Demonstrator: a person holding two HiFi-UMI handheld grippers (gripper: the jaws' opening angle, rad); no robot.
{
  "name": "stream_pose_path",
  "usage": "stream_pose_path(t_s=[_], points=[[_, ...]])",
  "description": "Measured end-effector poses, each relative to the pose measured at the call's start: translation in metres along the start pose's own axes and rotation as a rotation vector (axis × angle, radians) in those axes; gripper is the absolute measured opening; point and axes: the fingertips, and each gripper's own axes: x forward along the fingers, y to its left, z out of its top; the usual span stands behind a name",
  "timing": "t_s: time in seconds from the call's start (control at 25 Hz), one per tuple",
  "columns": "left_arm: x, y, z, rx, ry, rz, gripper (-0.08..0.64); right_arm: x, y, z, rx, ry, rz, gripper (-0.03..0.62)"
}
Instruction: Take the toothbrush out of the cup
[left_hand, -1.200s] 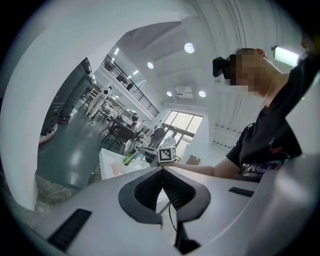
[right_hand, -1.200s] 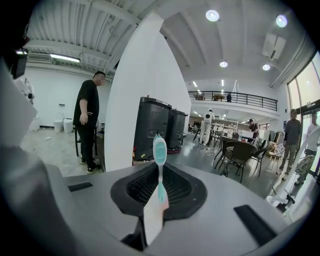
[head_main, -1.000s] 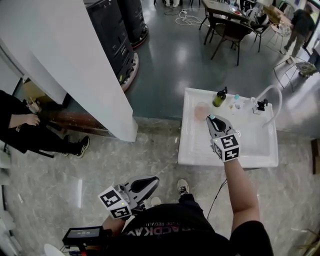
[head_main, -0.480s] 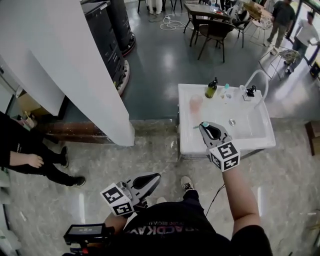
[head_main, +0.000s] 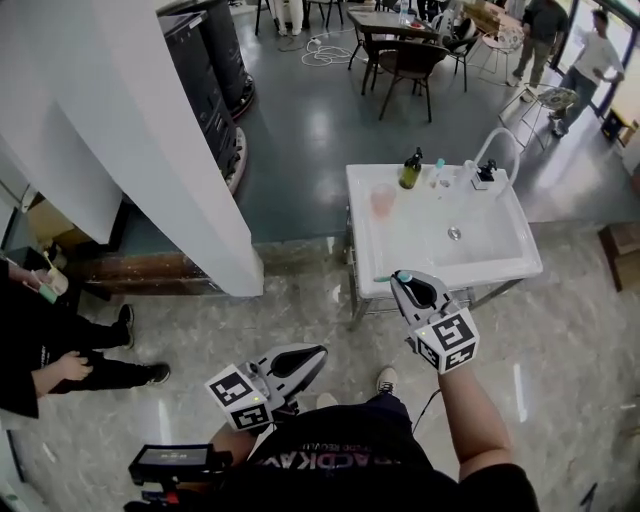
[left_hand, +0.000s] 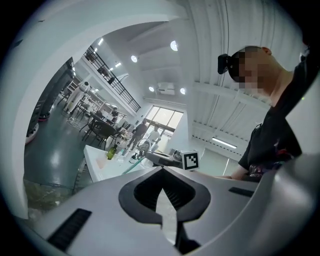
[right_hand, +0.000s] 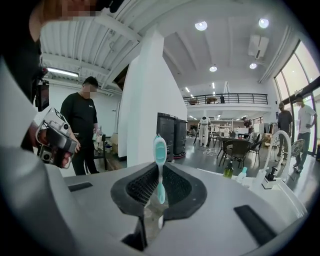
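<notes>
The toothbrush (right_hand: 160, 150) was out of the cup, clamped between the jaws of the right gripper (head_main: 404, 284). In the right gripper view it stood upright in mid-frame, its teal head rising above the dark pads and its handle running down into the gap between them. In the head view it showed as a short teal bar poking out to the left of the jaw tips, so its long axis lay across the jaws, not along them. That gripper hung low in the centre of the frame, just in front of the near edge of the white sink (head_main: 500, 262). The pinkish cup (head_main: 382, 198) stood well apart, up at the sink's far left corner. Nothing could be seen sticking out of it, though it was too small to tell for certain. A dark bottle (head_main: 411, 170) and a curved tap (head_main: 487, 160) sat along the back rim. The left gripper (head_main: 312, 354) was held low near the person's body at lower left, its jaws together with nothing between them. The removal looked done, and any set-down would fall to the right hand.
</notes>
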Motion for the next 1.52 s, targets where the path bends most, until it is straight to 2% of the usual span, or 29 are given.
stream_pose_path(t_s=[0.2,0.48,0.72,0.96,1.24,1.52], points=[[0.009,-0.011,-0.002,-0.013,0.017,-0.027,0.008,-0.033,0.022,0.003,0.056,-0.009,0.012,0.034],[0.039,-0.027,-0.005,-0.022,0.024,-0.039,0.008,-0.076,0.024,-0.007,0.143,-0.013,0.032,0.034],[0.051,-0.036,0.013,-0.027,0.007,-0.019,0.008,-0.099,0.042,0.004,0.205,-0.008,0.071,0.034],[0.087,-0.053,-0.017,-0.013,0.004,0.032,0.008,-0.138,0.036,-0.034,0.303,-0.017,0.12,0.034],[0.104,-0.061,-0.024,-0.012,-0.004,0.069,0.008,-0.163,0.034,-0.045,0.35,-0.032,0.177,0.035],[0.112,-0.065,-0.03,-0.002,-0.01,0.08,0.008,-0.178,0.028,-0.05,0.398,-0.05,0.195,0.034]])
